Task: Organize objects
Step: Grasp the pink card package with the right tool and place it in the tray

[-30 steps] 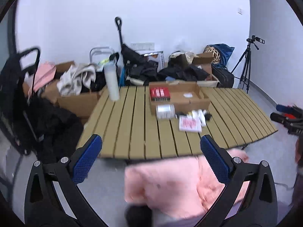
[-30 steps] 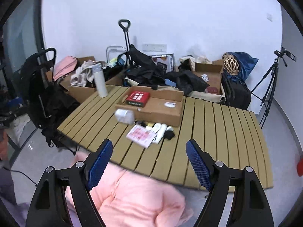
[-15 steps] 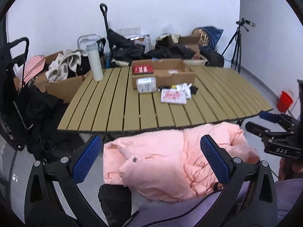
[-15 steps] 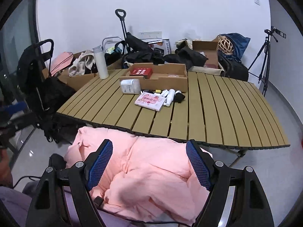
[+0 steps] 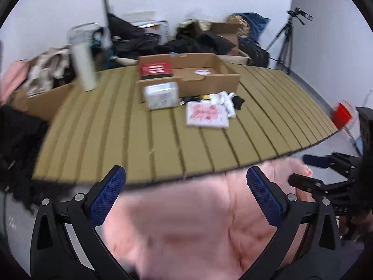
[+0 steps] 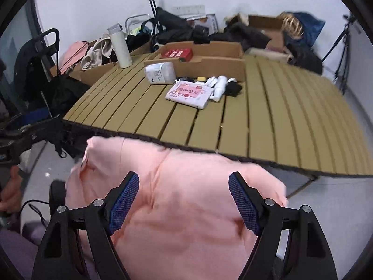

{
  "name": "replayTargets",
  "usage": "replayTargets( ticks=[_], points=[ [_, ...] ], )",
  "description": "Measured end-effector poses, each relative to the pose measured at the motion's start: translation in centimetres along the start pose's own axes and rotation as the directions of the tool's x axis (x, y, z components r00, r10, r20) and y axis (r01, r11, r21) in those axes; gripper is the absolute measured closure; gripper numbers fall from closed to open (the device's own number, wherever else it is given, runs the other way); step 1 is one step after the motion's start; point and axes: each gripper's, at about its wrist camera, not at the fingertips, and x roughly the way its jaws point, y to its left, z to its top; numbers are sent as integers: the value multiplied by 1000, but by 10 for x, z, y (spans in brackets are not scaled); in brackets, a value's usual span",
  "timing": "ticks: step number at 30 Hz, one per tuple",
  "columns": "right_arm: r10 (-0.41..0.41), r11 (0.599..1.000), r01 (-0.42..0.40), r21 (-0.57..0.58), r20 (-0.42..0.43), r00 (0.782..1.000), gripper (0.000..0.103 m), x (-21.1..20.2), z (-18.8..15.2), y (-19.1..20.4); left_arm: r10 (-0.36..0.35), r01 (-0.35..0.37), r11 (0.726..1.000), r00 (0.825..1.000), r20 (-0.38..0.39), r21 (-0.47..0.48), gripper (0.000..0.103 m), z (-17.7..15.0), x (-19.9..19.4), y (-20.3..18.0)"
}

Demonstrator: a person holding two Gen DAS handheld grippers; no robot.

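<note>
A shallow cardboard box [image 5: 205,79] [image 6: 209,59] sits on the slatted table [image 5: 116,140] [image 6: 291,116] with a red box [image 5: 155,68] [image 6: 178,53] inside. In front of it lie a white container [image 5: 160,94] [image 6: 160,72], a pink-printed packet [image 5: 206,114] [image 6: 189,93], white tubes [image 5: 225,100] [image 6: 218,85] and a black item [image 6: 233,88]. My left gripper [image 5: 186,196] and right gripper [image 6: 184,198] are both open and empty, hovering over a pink jacket [image 5: 186,228] [image 6: 177,200] short of the table's front edge.
A white bottle [image 5: 85,67] [image 6: 120,46] stands at the table's back left. Cardboard boxes, bags and clothes pile up behind the table. A tripod [image 5: 286,39] stands at the right and a red bucket [image 5: 341,114] on the floor. The right gripper's body [image 5: 326,179] shows in the left wrist view.
Both grippers have moved closer to the table, so the items look larger. The pink jacket stays beneath them. Both stay open.
</note>
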Motion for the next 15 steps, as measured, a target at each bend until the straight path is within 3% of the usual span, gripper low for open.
replayTargets(
  ticks=[1,3,6,9,11,13,14,15],
  points=[
    [17,1000,-17,17,-12,1000,45,15,13,-6,-66,66,998,998,-20,15,0,11,25,3],
    [35,998,-34,53,-37,999,50,43,35,-16,-122,122,993,991,-50,-2,5,28,63,9],
    [85,990,-78,114,-61,995,52,89,66,-31,-159,158,987,983,-89,-21,29,55,121,14],
    [101,981,-85,174,-82,992,55,133,88,-44,-187,182,982,976,-112,-52,39,69,161,17],
    [120,970,-98,220,-86,989,59,155,97,-52,-175,168,984,975,-137,-64,39,73,183,18],
    [126,964,-101,248,-88,988,60,170,104,-59,-202,190,977,968,-149,-92,54,71,197,19],
    [128,961,-100,258,-94,987,60,176,106,-62,-219,204,973,962,-160,-104,71,69,201,18],
    [138,958,-108,266,-97,986,60,179,108,-64,-222,207,973,962,-162,-104,75,66,203,18]
  ],
)
